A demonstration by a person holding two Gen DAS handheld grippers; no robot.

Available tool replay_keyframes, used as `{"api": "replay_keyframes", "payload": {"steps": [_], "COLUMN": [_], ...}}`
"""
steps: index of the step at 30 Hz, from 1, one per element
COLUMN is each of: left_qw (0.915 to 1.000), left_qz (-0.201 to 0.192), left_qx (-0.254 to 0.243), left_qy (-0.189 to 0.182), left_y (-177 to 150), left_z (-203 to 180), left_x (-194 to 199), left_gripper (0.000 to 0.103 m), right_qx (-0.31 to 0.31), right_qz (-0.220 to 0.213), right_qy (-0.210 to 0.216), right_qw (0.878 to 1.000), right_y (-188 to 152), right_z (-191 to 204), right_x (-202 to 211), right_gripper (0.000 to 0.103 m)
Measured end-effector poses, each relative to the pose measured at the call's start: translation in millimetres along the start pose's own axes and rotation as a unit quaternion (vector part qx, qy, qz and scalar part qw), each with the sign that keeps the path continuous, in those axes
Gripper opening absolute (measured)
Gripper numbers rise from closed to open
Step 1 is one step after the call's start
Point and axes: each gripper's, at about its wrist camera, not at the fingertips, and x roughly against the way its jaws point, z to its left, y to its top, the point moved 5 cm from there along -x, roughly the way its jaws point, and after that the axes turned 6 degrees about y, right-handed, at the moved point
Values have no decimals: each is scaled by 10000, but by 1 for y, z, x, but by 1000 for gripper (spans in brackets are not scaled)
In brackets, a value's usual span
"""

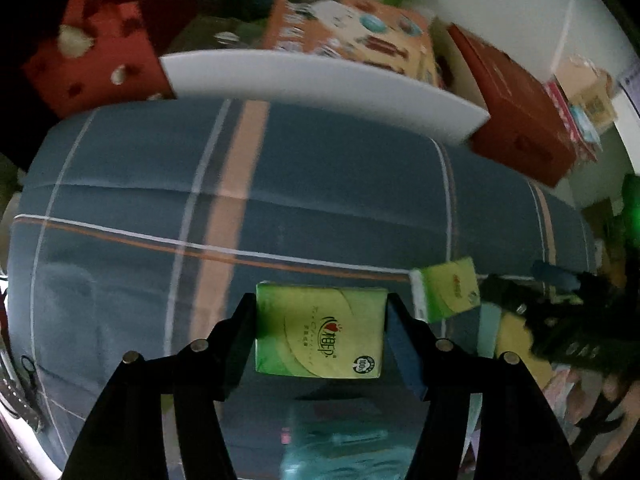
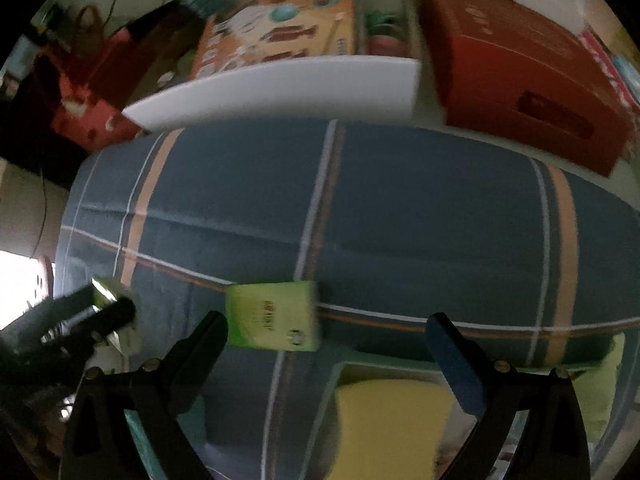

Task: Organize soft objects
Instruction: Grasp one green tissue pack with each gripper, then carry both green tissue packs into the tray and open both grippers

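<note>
Dim room, a bed (image 1: 320, 200) in blue-grey plaid filling the view.

Orange and white stripes cross the bedcover, and a white board (image 1: 320, 80) runs along the bed's far edge. Behind it, boxes line the pale wall (image 1: 500, 8): a spotted red box (image 1: 92, 60) at the left corner, an orange printed box (image 1: 352, 36) mid-edge, a dark red box (image 1: 516, 120) at right.

Home bedroom, plaid bedsheet (image 1: 320, 184), stacked gift boxes (image 2: 520, 76) against wall
</note>
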Motion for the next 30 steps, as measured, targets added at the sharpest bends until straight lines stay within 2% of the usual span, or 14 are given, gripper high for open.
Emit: {"api": "replay_keyframes", "payload": {"steps": [11,16,26,30], "left_qw": [9997,9995,9996,9996], "left_qz": [-57,-9,-72,-73], "left_qx": [251,295,282,290], "left_qy": [58,-80,-20,2], "left_y": [-21,-24,-24,-24], "left_z": [46,49,52,52], "left_x": [-3,-4,-2,-2], "left_gripper": [64,64,64,64], "right_qx": [542,771,977,949], "right_qz": [269,297,223,219], "right_qy": [-236,-406,-592,-625], "right_qw": [9979,9957,9932,9933], "right_y": [-7,-10,-12,-11], "right_z": [41,49,48,49], "right_x": [-46,-56,-58,-61], "right_gripper": [99,92,81,66]}}
